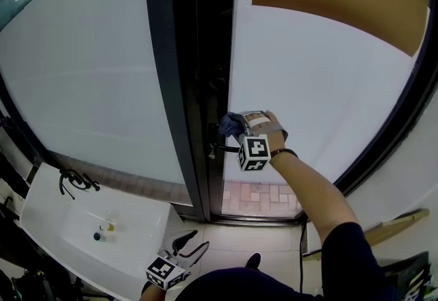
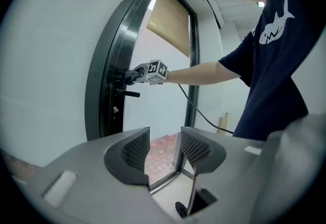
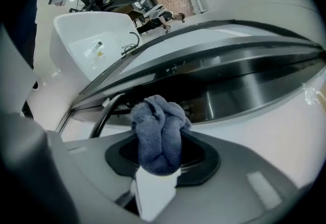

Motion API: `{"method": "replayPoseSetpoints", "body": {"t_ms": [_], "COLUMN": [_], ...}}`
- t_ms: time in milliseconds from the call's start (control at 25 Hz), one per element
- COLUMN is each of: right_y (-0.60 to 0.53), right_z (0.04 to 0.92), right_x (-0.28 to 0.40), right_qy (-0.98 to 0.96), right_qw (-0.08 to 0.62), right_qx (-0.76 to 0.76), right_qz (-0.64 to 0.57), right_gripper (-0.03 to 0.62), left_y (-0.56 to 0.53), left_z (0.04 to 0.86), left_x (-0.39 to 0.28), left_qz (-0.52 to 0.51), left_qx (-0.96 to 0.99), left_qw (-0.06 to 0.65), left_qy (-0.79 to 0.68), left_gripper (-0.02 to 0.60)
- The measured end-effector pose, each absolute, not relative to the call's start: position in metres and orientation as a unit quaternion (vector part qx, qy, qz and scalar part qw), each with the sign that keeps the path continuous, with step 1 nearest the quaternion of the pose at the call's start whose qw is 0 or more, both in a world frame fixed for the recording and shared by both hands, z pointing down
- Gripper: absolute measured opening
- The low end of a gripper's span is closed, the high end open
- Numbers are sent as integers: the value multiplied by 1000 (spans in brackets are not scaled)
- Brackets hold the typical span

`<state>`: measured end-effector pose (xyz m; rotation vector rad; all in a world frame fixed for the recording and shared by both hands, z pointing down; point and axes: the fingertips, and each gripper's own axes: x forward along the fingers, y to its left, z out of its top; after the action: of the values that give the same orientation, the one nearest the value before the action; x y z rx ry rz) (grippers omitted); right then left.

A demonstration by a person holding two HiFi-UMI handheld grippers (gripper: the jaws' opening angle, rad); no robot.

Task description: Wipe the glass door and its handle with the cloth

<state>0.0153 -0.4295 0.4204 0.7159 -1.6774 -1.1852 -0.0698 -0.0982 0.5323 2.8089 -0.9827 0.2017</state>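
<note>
At the dark frame (image 1: 195,87) of the glass door (image 1: 321,87), just above the handle (image 1: 222,150), the right gripper (image 1: 239,130) is clamping a blue cloth (image 3: 159,136) between its jaws. The cloth is bunched into a wad and is sticking straight out ahead of the jaws, its long axis running along the gripper toward the frame's edge. Whether it is actually pressing on the metal I cannot tell. The handle is jutting out level from the frame, pointing across toward the pane. The right arm is reaching forward, almost straight, with the dark sleeve ending above the elbow and the forearm bare. The hand (image 1: 270,125) is wrapping the gripper from the pane side. The left gripper (image 2: 165,149) is hanging low near the person's body, well apart from the handle. Its jaws are standing apart with nothing between them, and they are aiming toward the foot of the door.
</note>
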Motion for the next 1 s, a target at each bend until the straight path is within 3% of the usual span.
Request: {"method": "replayPoseSetpoints", "body": {"t_ms": [320, 1000], "right_y": [-423, -401], "right_z": [436, 437], "right_x": [57, 241], "right_qy": [-655, -602], "right_qw": [496, 568], "right_qx": [287, 357], "right_qz": [-492, -433], "right_gripper": [152, 150], "left_y": [-99, -102], "left_z": [531, 531], "left_x": [-65, -33], "left_qz": [69, 75], "left_qx": [943, 957], "left_qw": [77, 72], "left_qy": [-318, -271], "left_gripper": [186, 186]}}
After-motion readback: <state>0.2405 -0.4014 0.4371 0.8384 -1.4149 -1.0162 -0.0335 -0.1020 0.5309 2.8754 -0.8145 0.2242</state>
